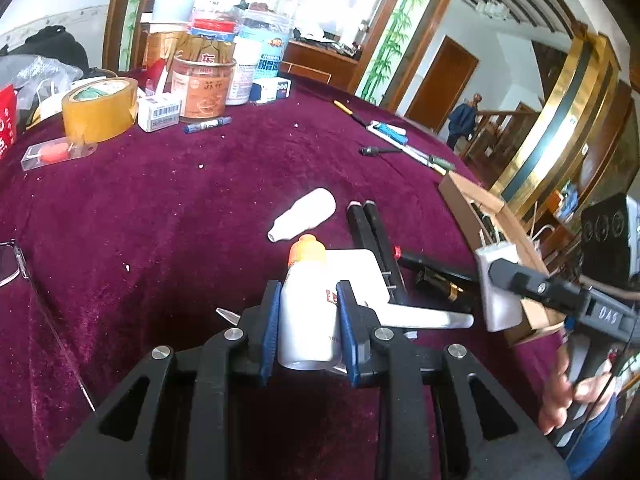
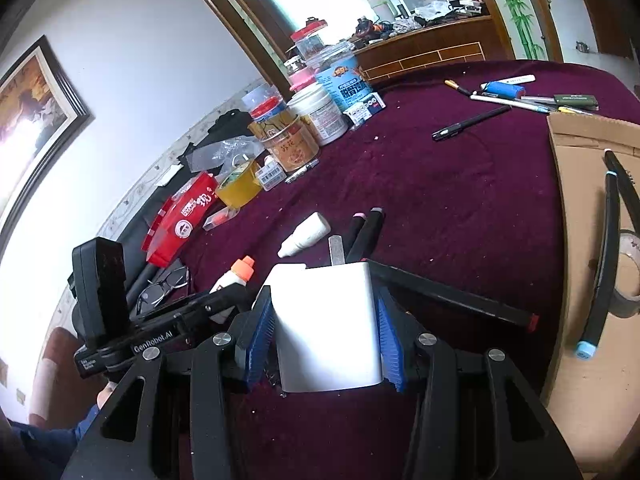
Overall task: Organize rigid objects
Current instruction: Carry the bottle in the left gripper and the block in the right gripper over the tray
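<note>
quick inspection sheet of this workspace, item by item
surface: maroon velvet cloth with pale crumbs scattered on it
job's things: orange-capped white bottle and white block, both gripped; cardboard box at the table's right edge
clutter: tape roll, jars and tins at the far side, loose pens, small white bottle lying down, glasses
grippers: left gripper shut on the bottle; right gripper shut on the block
cables: nothing seen
surroundings: framed picture on the wall; staircase
</note>
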`<state>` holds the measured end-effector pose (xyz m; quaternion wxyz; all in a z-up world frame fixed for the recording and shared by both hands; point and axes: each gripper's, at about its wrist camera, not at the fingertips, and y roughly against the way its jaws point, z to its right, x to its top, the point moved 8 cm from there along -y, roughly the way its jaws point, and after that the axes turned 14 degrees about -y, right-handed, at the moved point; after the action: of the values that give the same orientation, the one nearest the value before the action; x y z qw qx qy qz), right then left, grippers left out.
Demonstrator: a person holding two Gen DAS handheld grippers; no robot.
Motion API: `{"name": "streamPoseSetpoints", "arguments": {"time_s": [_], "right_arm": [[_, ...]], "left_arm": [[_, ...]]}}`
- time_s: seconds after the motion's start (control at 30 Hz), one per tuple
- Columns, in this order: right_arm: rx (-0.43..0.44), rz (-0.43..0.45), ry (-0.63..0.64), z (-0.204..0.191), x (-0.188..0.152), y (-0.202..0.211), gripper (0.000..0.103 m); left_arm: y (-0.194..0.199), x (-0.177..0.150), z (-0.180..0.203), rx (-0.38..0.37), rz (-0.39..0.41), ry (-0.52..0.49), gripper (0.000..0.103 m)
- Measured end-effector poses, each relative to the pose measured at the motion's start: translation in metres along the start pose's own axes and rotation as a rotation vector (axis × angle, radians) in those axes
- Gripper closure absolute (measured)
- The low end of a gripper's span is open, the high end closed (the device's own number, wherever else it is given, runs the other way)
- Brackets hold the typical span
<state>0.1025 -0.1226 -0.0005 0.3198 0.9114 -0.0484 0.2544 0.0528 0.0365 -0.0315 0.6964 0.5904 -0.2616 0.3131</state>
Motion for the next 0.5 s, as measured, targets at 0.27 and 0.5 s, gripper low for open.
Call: {"name": "streamPoseSetpoints", "arguments": {"time_s": [0.27,0.5], "right_arm": [[0.001,0.002,-0.005,0.003,-0.0011,-0.001,0.06],[0.013,-0.007,-0.016,0.0041,-0.0012,-0.0018,0.06]], "left_arm": [[-0.0001,0.0002,0.0031,-0.004,-0.002,-0.006,0.079],[-0.0002,-0.0003,0.0036,-0.005,-0.005,-0.008,0.079]]}}
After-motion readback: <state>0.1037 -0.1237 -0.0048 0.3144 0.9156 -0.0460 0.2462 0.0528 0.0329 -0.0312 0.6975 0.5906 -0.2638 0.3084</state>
